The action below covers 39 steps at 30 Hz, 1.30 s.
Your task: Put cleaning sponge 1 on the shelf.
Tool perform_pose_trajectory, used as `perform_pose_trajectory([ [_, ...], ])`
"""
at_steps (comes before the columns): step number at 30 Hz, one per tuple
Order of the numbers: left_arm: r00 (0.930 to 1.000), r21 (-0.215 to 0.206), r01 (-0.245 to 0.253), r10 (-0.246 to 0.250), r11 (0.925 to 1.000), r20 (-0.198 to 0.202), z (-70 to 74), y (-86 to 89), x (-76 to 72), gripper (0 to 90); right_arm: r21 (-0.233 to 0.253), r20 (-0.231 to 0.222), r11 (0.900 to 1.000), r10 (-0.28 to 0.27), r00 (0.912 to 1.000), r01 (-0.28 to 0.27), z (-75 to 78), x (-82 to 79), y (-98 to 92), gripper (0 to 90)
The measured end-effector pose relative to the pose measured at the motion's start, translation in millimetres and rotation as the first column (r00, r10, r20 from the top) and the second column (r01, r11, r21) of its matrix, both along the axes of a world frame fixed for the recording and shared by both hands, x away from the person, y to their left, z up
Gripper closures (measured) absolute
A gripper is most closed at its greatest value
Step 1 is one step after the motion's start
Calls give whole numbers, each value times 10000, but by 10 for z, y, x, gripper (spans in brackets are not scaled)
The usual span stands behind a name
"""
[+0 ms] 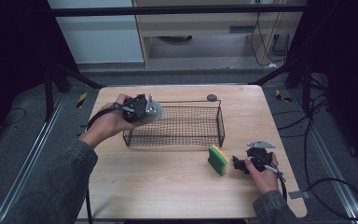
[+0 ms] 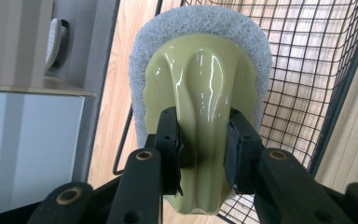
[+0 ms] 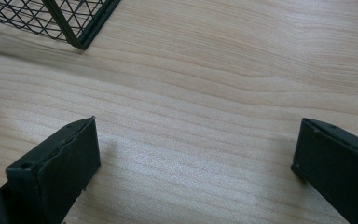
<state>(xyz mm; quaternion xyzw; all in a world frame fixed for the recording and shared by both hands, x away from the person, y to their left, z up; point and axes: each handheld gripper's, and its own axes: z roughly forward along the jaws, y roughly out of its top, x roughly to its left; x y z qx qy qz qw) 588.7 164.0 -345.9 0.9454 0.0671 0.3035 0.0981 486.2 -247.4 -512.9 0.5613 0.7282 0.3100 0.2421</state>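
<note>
The left gripper (image 1: 145, 111) is held above the near-left corner of a black wire basket (image 1: 186, 135) that stands on the wooden desk (image 1: 168, 186), toward its far half. Its jaws pinch the pale green plastic handle of a scrubbing pad (image 2: 200, 79), one jaw pressed on each side of the handle's narrow waist; the white mesh pad rims the handle's far edge and hangs over the basket's left end. In the left gripper view the basket's mesh shows behind and to the right of the scrubbing pad. The right gripper (image 1: 243, 164) sits low over the desk at the near right, well apart from the basket, held in the person's right hand (image 1: 263, 175). Its jaws are spread wide with only bare wood between them, and a corner of the basket shows at the top left of the right gripper view. A green and yellow sponge (image 1: 218, 159) stands on its edge on the desk just to the left of the right gripper, near the basket's near-right corner.
</note>
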Motion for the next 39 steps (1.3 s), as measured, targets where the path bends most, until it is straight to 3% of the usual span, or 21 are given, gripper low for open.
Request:
perform_pose_trajectory([
  [8, 9997, 19, -8, 8, 10000, -239, -123, 0, 46, 696, -25, 31, 10000, 17, 10000, -17, -1, 1, -2, 7],
  [39, 9976, 175, -244, 255, 9995, -649, -313, 112, 113, 696, -18, 39, 10000, 18, 10000, -18, -2, 2, -2, 7],
])
